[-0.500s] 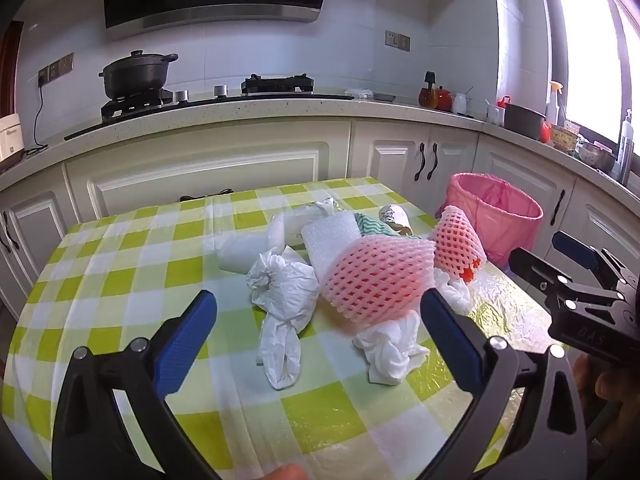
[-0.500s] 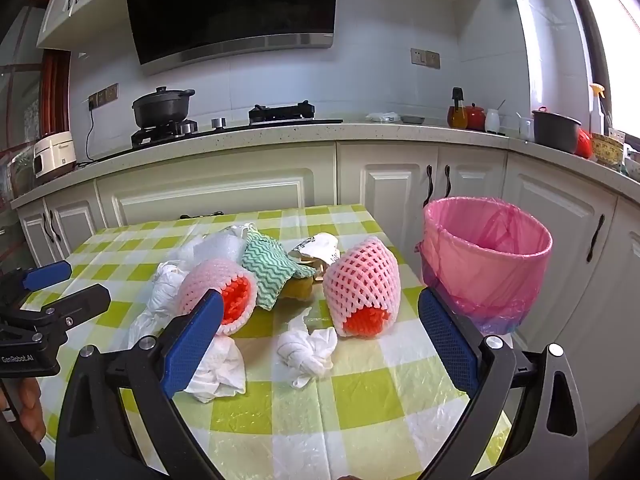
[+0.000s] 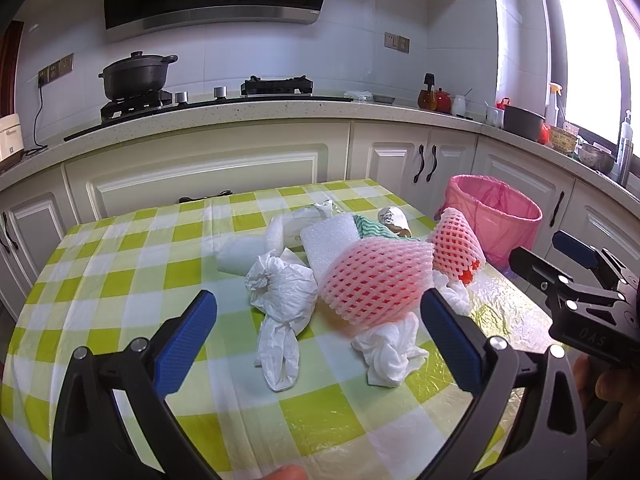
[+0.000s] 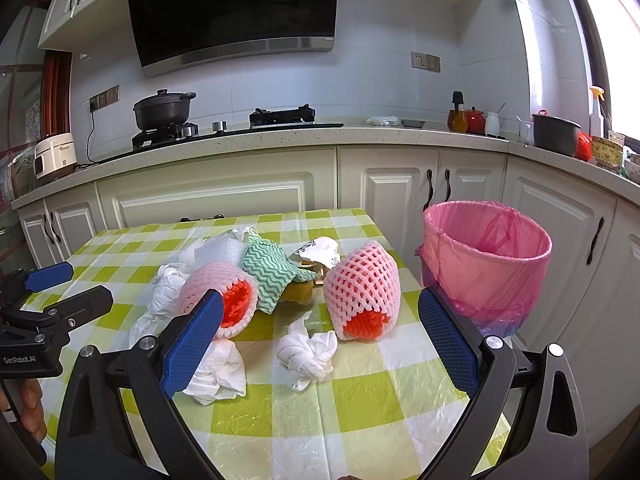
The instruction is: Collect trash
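We hold our left gripper [image 3: 318,334] and right gripper [image 4: 318,328] spread wide — empty — above foam nets [image 4: 362,290], tissues [image 4: 306,354], beside the pink bin [image 4: 486,264].

**Foam, paper and glossy film**

The tablecloth [image 4: 360,420] lay under glossy, wrinkled clear plastic. Two nets [image 4: 362,292] [image 3: 376,280] were soft pink foam mesh. The tissues [image 4: 308,354] looked like crumpled matt paper; the rag [image 4: 272,272] was ribbed cloth. The bin [image 4: 486,264] wore a thin, shiny pink plastic liner.
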